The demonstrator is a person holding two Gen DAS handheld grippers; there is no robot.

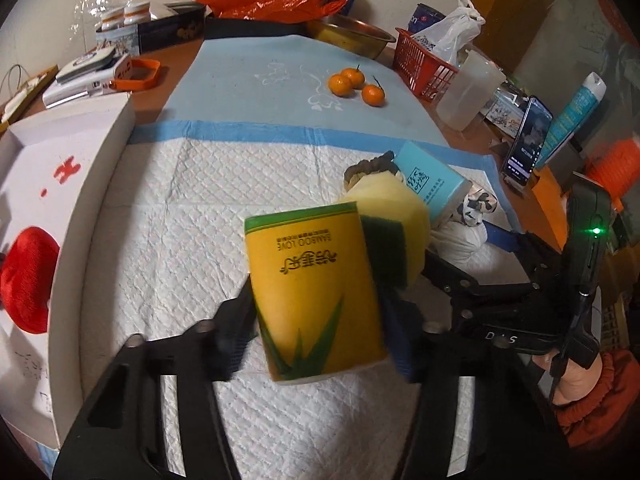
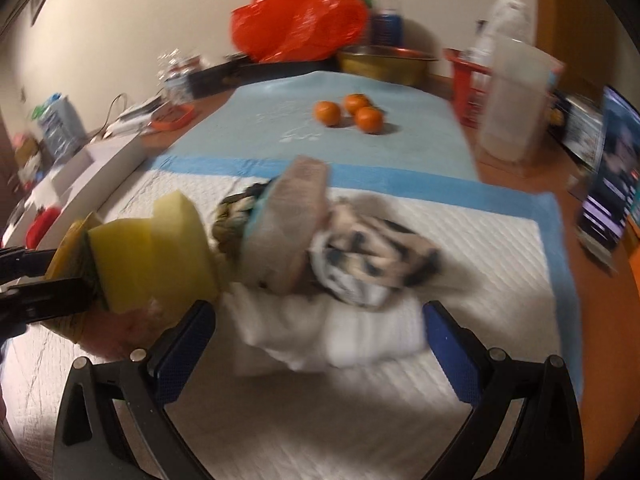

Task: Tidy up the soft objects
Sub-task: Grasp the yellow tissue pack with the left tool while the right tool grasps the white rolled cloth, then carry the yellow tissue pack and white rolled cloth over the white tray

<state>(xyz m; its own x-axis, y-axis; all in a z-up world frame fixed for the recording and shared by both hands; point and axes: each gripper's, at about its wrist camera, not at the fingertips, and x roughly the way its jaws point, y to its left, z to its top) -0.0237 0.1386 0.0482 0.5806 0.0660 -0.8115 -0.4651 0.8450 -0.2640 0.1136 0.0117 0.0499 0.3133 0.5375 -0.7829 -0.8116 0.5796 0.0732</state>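
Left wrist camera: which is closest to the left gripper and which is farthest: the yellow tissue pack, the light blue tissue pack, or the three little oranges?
1. Yellow tissue pack: right between the left gripper's fingers.
2. Light blue tissue pack: farther back, to the right, on the pile.
3. Three little oranges: farthest, on the blue mat behind.

tissue pack (image 1: 316,292) before sponge (image 1: 394,216) — oranges (image 1: 354,82) far behind
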